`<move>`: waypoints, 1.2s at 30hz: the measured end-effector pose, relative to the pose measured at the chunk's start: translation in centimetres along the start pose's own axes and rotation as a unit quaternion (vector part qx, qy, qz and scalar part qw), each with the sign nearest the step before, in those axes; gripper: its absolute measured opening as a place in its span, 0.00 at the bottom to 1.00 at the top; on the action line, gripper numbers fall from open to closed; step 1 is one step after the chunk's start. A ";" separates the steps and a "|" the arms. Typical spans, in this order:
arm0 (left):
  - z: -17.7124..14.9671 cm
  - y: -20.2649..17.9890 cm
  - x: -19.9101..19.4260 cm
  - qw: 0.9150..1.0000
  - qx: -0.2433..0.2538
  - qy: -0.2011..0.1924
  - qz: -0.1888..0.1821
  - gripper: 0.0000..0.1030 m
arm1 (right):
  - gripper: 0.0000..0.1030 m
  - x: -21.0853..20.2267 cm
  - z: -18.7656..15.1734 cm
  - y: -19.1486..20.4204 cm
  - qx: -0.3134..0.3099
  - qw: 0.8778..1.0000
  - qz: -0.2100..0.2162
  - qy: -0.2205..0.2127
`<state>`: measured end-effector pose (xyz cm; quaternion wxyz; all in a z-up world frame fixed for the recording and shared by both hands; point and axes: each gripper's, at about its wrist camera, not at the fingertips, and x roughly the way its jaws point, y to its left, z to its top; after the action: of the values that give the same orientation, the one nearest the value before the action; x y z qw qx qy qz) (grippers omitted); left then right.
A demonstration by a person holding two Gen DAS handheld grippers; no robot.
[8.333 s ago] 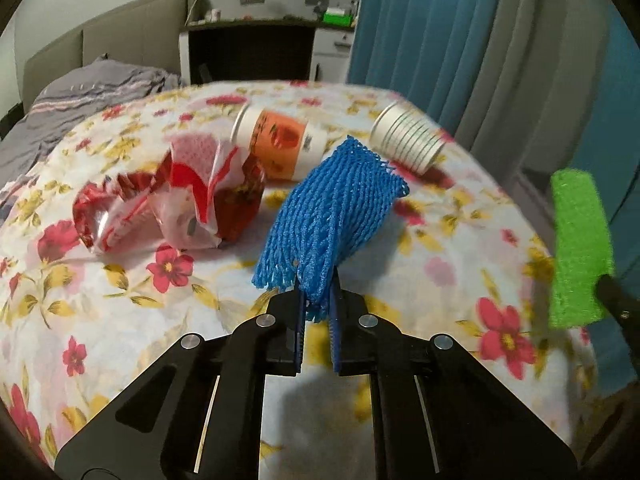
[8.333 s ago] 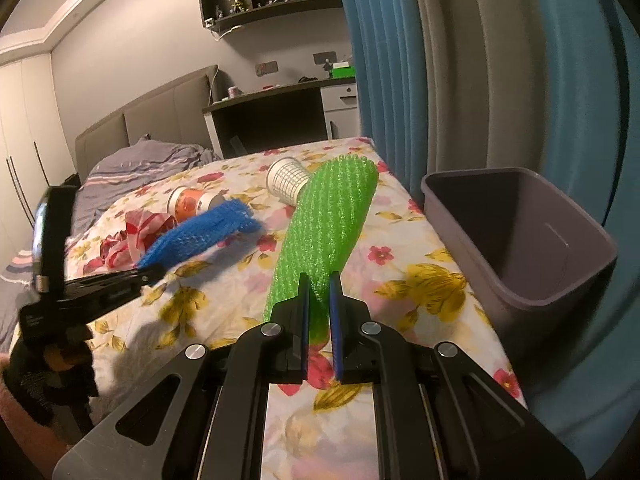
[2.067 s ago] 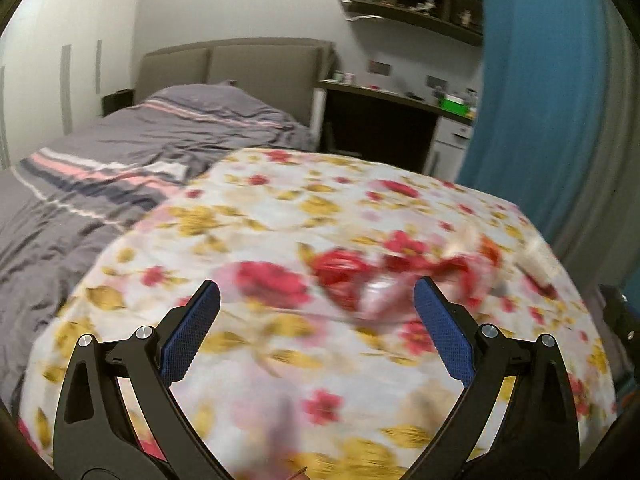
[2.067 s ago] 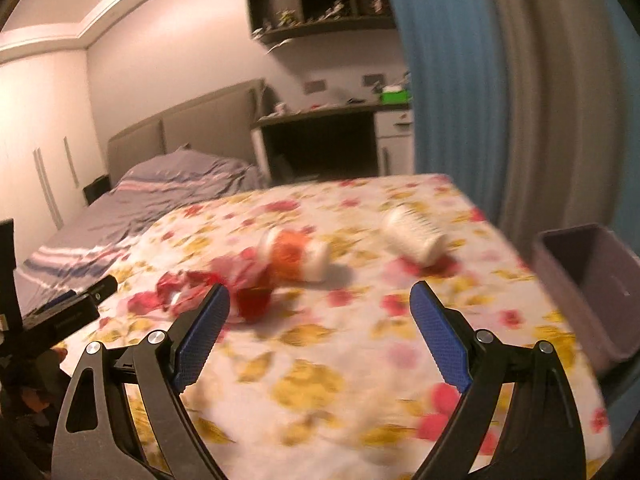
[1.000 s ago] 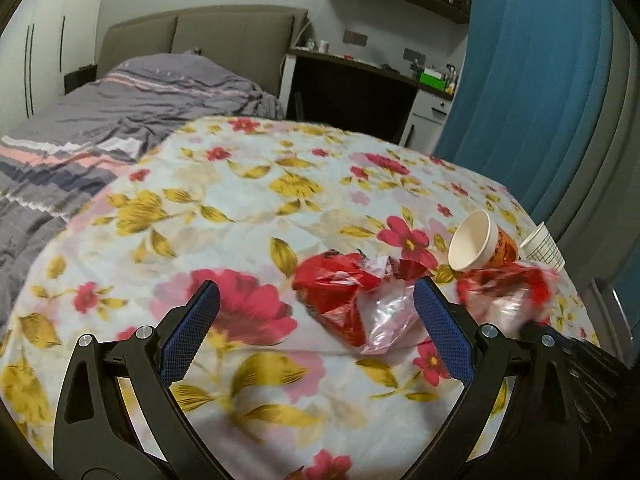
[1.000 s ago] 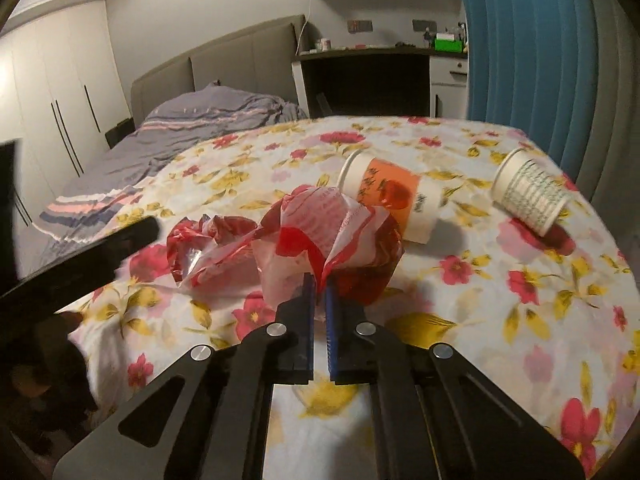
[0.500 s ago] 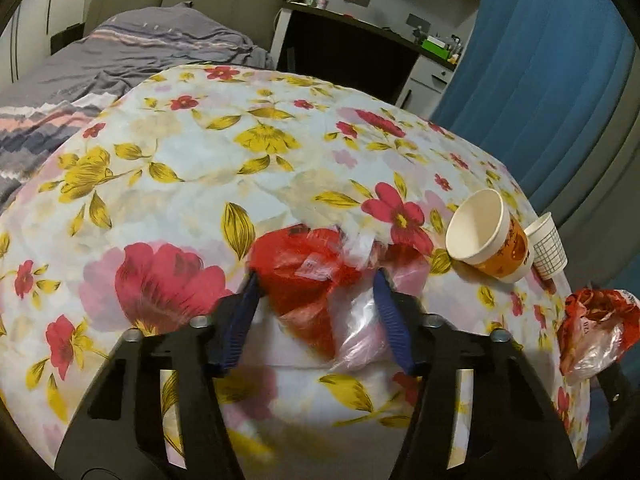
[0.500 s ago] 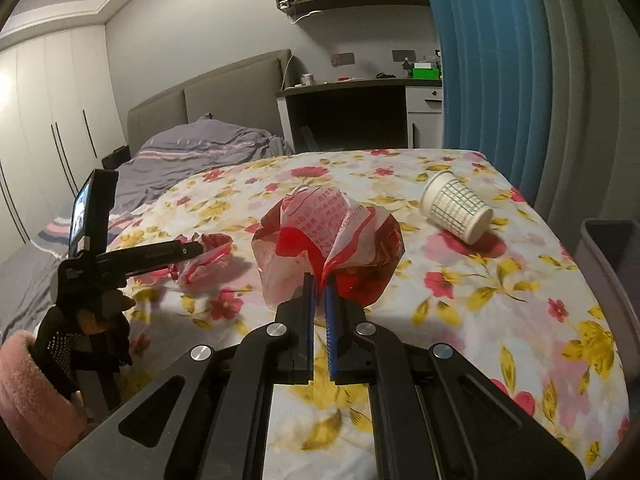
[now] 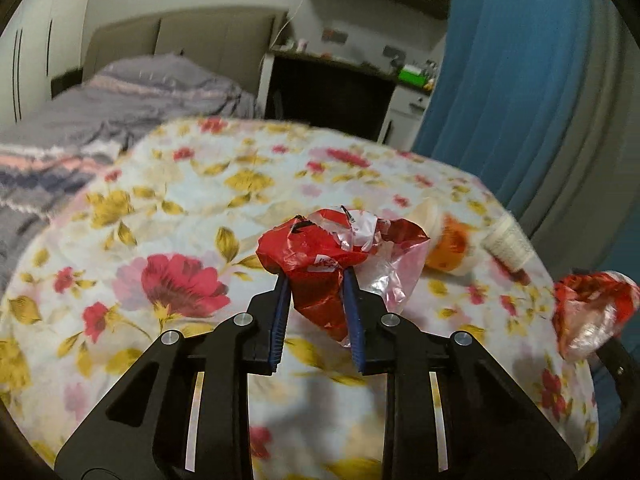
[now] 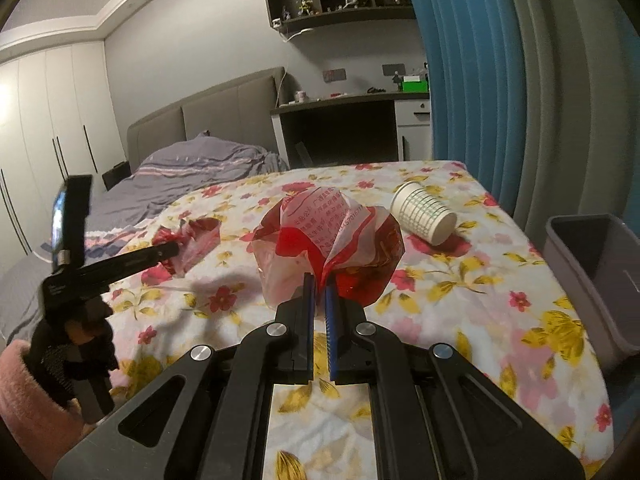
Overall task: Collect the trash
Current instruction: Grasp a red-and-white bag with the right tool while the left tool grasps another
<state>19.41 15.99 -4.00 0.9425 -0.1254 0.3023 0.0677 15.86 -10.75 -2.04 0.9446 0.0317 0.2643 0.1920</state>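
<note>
A crumpled red-and-clear plastic wrapper sits pinched between the blue pads of the left gripper, whose jaws have just been closing on it, and it looks lifted just off the floral bedspread. A second crumpled red-and-white plastic bag is clamped in the nearly shut right gripper, held above the bedspread. Beyond them, an orange-printed paper cup and a white paper cup with a green grid lie on their sides on the bed, not yet collected. The grey plastic bin stands just beside the bed's right edge, and its visible part shows no trash. I judge the task about midway: both wrappers need dropping in, then both cups.
</note>
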 end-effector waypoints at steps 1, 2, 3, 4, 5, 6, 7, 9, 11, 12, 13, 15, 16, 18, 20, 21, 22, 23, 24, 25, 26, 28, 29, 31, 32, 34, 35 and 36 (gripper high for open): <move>-0.1 -0.8 -0.9 1.000 0.008 -0.008 -0.002 0.24 | 0.06 -0.5 -0.1 -0.2 0.000 1.000 -0.002 -0.003; -0.2 -1.6 -1.7 1.000 0.017 -0.015 -0.003 0.24 | 0.06 -0.9 -0.1 -0.5 0.000 1.000 -0.003 -0.004; -0.3 -2.2 -2.2 1.000 0.021 -0.020 -0.003 0.24 | 0.06 -1.5 -0.2 -0.8 0.000 1.000 -0.005 -0.007; -0.4 -3.2 -3.0 0.999 0.027 -0.025 -0.009 0.24 | 0.06 -1.9 -0.3 -1.1 0.000 1.000 -0.006 -0.009; -0.5 -3.8 -3.5 0.999 0.030 -0.026 -0.011 0.24 | 0.06 -2.3 -0.3 -1.4 0.000 1.000 -0.008 -0.011; -0.6 -4.4 -3.9 0.999 0.034 -0.028 -0.012 0.24 | 0.06 -2.9 -0.4 -1.7 0.000 1.000 -0.009 -0.013; -0.7 -5.1 -4.4 0.999 0.038 -0.031 -0.013 0.24 | 0.06 -3.6 -0.6 -2.1 0.000 1.000 -0.011 -0.016; -1.0 -6.5 -5.2 0.998 0.047 -0.037 -0.020 0.24 | 0.06 -4.7 -0.7 -3.0 0.000 1.000 -0.018 -0.023; -1.4 -8.2 -5.9 0.997 0.058 -0.042 -0.026 0.24 | 0.06 -5.9 -0.8 -3.7 0.003 0.999 -0.023 -0.029; -1.5 -9.0 -6.1 0.997 0.063 -0.043 -0.028 0.24 | 0.06 -6.5 -0.9 -4.1 0.006 0.999 -0.026 -0.032; -1.7 -9.9 -6.4 0.996 0.067 -0.044 -0.035 0.24 | 0.06 -6.9 -1.0 -4.5 0.007 0.999 -0.029 -0.035; -2.0 -11.1 -6.7 0.995 0.073 -0.045 -0.041 0.24 | 0.06 -7.8 -1.0 -5.1 0.009 0.998 -0.036 -0.041; -2.1 -11.8 -6.8 0.995 0.077 -0.047 -0.045 0.24 | 0.06 -8.3 -1.0 -5.5 0.010 0.998 -0.040 -0.044; -2.4 -13.1 -7.1 0.994 0.083 -0.049 -0.052 0.24 | 0.06 -9.0 -1.0 -6.3 0.012 0.998 -0.045 -0.049; -2.7 -14.4 -7.4 0.993 0.090 -0.050 -0.060 0.24 | 0.06 -9.7 -1.1 -7.3 0.014 0.997 -0.052 -0.052; -2.8 -15.1 -7.4 0.992 0.093 -0.050 -0.064 0.24 | 0.06 -10.0 -1.2 -7.6 0.015 0.997 -0.054 -0.053; -2.9 -15.6 -7.5 0.992 0.096 -0.050 -0.066 0.24 | 0.06 -10.3 -1.2 -8.0 0.016 0.997 -0.058 -0.055; -3.0 -16.3 -7.5 0.991 0.100 -0.050 -0.069 0.24 | 0.06 -10.6 -1.3 -8.5 0.019 0.996 -0.061 -0.057; -3.1 -16.8 -7.5 0.991 0.103 -0.050 -0.071 0.24 | 0.06 -10.9 -1.4 -8.7 0.020 0.996 -0.063 -0.058; -3.1 -17.4 -7.5 0.990 0.107 -0.050 -0.074 0.24 | 0.06 -11.2 -1.4 -9.2 0.023 0.996 -0.066 -0.061; -3.2 -18.0 -7.4 0.990 0.111 -0.049 -0.077 0.24 | 0.06 -11.5 -1.5 -9.7 0.025 0.995 -0.069 -0.063; -3.3 -19.3 -7.3 0.988 0.118 -0.049 -0.083 0.24 | 0.06 -12.0 -1.5 -10.4 0.030 0.994 -0.075 -0.068; -3.3 -19.8 -7.3 0.988 0.121 -0.048 -0.086 0.24 | 0.06 -12.2 -1.5 -10.8 0.032 0.994 -0.078 -0.070; -3.4 -20.8 -7.2 0.987 0.127 -0.047 -0.092 0.24 | 0.06 -12.6 -1.5 -11.8 0.036 0.993 -0.086 -0.074; -3.5 -21.5 -7.1 0.986 0.131 -0.047 -0.095 0.24 | 0.06 -12.7 -1.5 -12.1 0.039 0.992 -0.089 -0.075; -3.6 -22.7 -6.9 0.984 0.137 -0.046 -0.101 0.24 | 0.06 -12.9 -1.5 -13.2 0.045 0.991 -0.097 -0.077; -3.6 -23.3 -6.8 0.983 0.141 -0.046 -0.104 0.24 | 0.06 -13.1 -1.5 -13.7 0.048 0.991 -0.101 -0.078; -3.7 -23.8 -6.8 0.983 0.144 -0.046 -0.107 0.24 | 0.06 -13.2 -1.5 -14.1 0.051 0.990 -0.104 -0.079</move>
<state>16.71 -8.25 1.73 0.9655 -0.0169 0.2499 -0.0716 9.59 -28.84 0.80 0.9746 0.0670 0.1996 0.0764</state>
